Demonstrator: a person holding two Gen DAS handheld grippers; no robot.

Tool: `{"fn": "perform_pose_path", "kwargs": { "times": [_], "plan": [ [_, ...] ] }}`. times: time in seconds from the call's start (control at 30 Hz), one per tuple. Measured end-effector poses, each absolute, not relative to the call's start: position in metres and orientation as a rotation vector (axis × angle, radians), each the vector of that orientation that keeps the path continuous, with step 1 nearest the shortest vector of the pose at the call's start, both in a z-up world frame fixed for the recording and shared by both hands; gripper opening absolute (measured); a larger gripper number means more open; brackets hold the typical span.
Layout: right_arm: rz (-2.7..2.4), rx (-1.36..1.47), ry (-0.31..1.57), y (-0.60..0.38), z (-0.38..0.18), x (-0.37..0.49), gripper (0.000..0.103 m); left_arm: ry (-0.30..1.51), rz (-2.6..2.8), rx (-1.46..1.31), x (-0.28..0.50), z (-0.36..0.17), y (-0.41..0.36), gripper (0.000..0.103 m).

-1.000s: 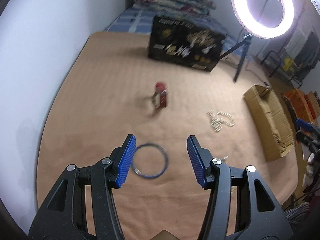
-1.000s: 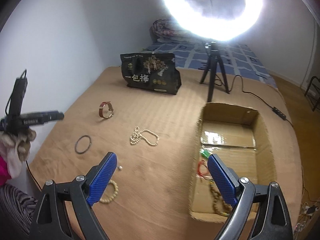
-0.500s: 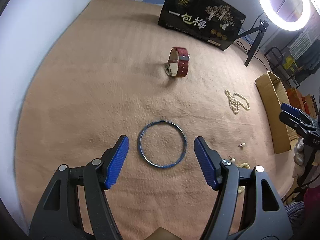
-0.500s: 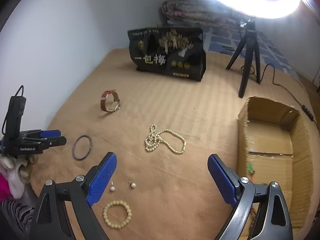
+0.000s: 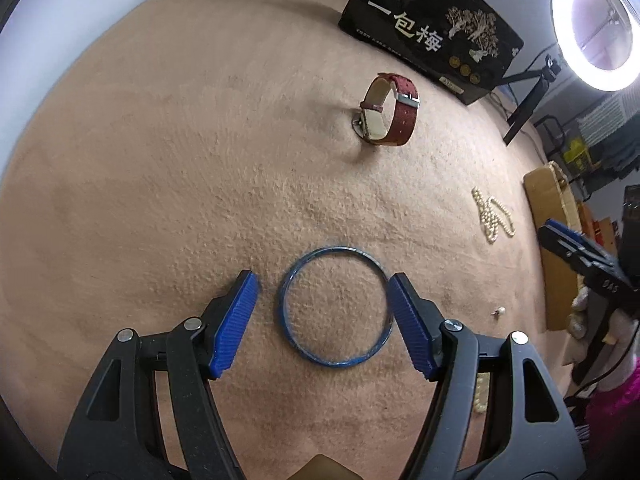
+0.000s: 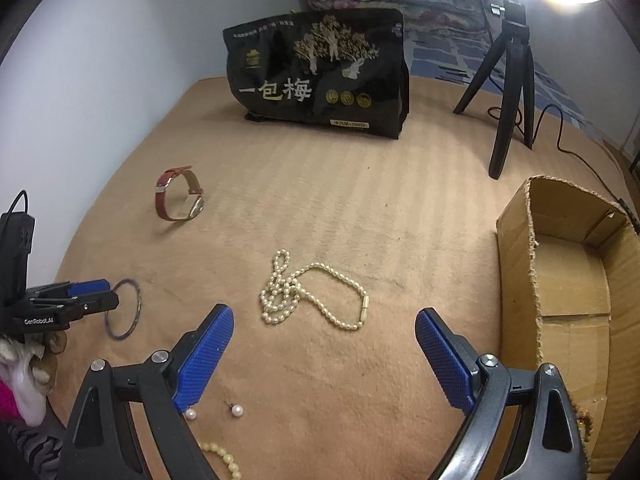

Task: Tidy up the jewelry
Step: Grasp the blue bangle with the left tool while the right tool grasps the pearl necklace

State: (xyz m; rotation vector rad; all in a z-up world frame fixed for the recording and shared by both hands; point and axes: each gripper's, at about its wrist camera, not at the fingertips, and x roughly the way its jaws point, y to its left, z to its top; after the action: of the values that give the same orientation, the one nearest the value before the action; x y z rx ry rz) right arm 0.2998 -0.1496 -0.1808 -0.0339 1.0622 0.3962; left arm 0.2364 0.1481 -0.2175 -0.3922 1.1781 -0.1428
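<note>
A thin blue bangle (image 5: 298, 274) lies flat on the tan bedspread between the open jaws of my left gripper (image 5: 322, 318), whose right pad touches or nearly touches its rim. The bangle (image 6: 136, 306) and left gripper (image 6: 86, 294) also show in the right wrist view. My right gripper (image 6: 324, 354) is open and empty, just short of a pearl necklace (image 6: 280, 292). A red-strap watch (image 5: 390, 110) stands further back. Two pearl earrings (image 6: 236, 410) and a bead bracelet (image 6: 224, 456) lie under the right gripper. A cardboard box (image 6: 516, 240) is at right.
A black printed bag (image 6: 316, 76) stands at the back of the bed. A ring light (image 5: 596, 24) on a black tripod (image 6: 508, 92) stands at the back right with a cable trailing. A white wall bounds the left side.
My left gripper has moved down and forward so the bangle now sits between its jaws. My right gripper has swung left from the box toward the pearl necklace.
</note>
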Motion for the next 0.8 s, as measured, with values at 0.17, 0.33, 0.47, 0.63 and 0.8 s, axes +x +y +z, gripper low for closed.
{"fn": "perform_pose_path", "kwargs": {
  "times": [0.17,0.33,0.47,0.63,0.8],
  "plan": [
    [0.397,-0.035,1.074,-0.144,-0.188,0.307,0.094,1.174,-0.157,-0.396,0.238,-0.219,0.144,0.080],
    [0.400,-0.043,1.083,-0.140,-0.196,0.313,0.094,1.167,-0.153,-0.320,0.236,-0.219,0.130,0.082],
    [0.410,-0.066,1.083,-0.135,-0.202,0.316,0.094,1.158,-0.139,-0.194,0.233,-0.221,0.113,0.086],
    [0.429,-0.102,1.101,-0.126,-0.211,0.321,0.094,1.152,-0.120,-0.079,0.231,-0.225,0.097,0.089],
    [0.424,-0.139,1.124,-0.118,-0.222,0.328,0.094,1.147,-0.103,-0.023,0.231,-0.230,0.091,0.089]
  ]
}}
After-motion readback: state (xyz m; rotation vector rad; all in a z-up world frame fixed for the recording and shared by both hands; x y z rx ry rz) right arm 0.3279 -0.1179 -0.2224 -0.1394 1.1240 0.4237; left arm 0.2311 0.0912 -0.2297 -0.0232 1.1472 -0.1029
